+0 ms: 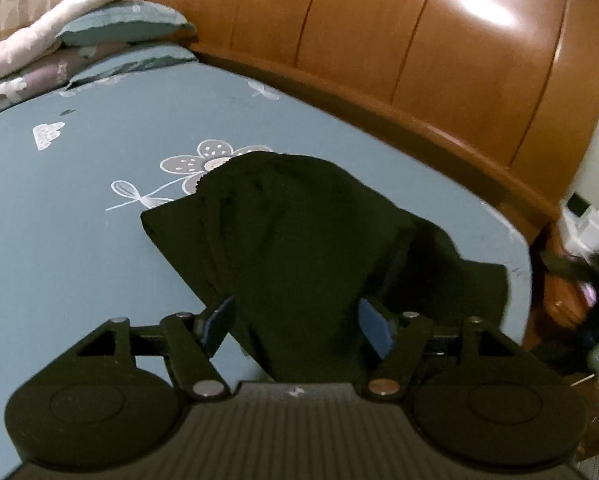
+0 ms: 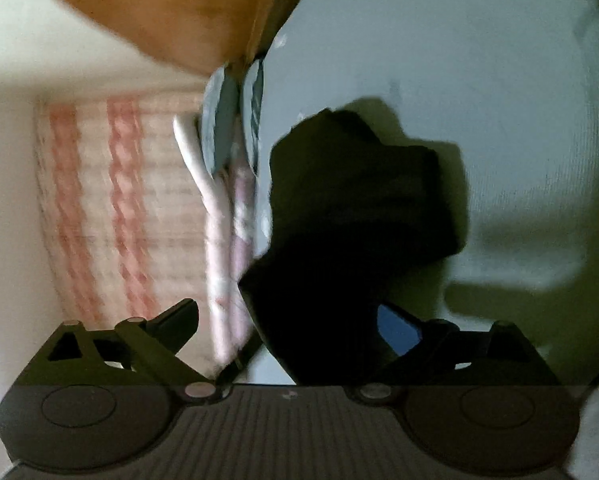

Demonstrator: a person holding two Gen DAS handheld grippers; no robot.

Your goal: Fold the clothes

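Left wrist view: no brand, label or writing can be read anywhere; the left gripper [image 1: 297, 322] has its jaws apart, blue pads [image 1: 375, 330] showing on both sides, with a bunch of the black garment [image 1: 299, 232] running between them down to the gripper body; whether the pads press the cloth I cannot tell; the rest of the garment lies crumpled on the bed [image 1: 79, 184], spreading away from the gripper; the sheet [image 1: 147, 112] is blue-grey with white and grey flowers [image 1: 209, 162] and a small cloud figure; a glossy wooden headboard [image 1: 419, 48] curves along the far edge; at the far left corner pillows [image 1: 123, 28] are stacked with a pale bolster [image 1: 79, 2] on top; at the right edge, blurred, a dark object and some white things that I cannot make out; right wrist view, rolled on its side and blurred: the right gripper [image 2: 299, 332] also has its jaws apart, one blue pad [image 2: 399, 332] visible, the other finger [image 2: 175, 324] seen only from its dark outer side; the garment [image 2: 355, 208] hangs as a dark mass from between them, its shadow on the pale sheet [image 2: 519, 120]; only this view shows a curtain [image 2: 111, 208] with pink stripes and a plain wall [image 2: 11, 240]; the headboard [image 2: 171, 8] and pillows [image 2: 227, 120] appear here too, without the flower print.
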